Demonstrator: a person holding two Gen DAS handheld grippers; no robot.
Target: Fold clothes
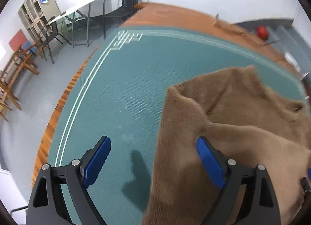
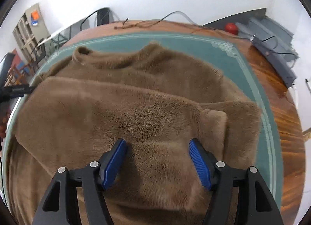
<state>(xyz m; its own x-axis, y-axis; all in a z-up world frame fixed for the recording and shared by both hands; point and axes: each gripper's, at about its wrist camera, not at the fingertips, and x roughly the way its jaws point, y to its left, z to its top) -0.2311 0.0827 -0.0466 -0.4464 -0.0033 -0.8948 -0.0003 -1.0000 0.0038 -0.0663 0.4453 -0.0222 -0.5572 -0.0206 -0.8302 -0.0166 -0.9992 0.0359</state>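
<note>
Sweater [image 2: 136,108], brown and fleecy, lies partly folded on the green mat [image 1: 120,81] covering the wooden tabletop [image 2: 287,120]. Right gripper [image 2: 157,159] hovers over its folded layer, jaws wide and holding nothing. Left gripper [image 1: 153,161] stands at the sweater's left edge, jaws wide, one blue pad over bare mat, the other over fleece.
</note>
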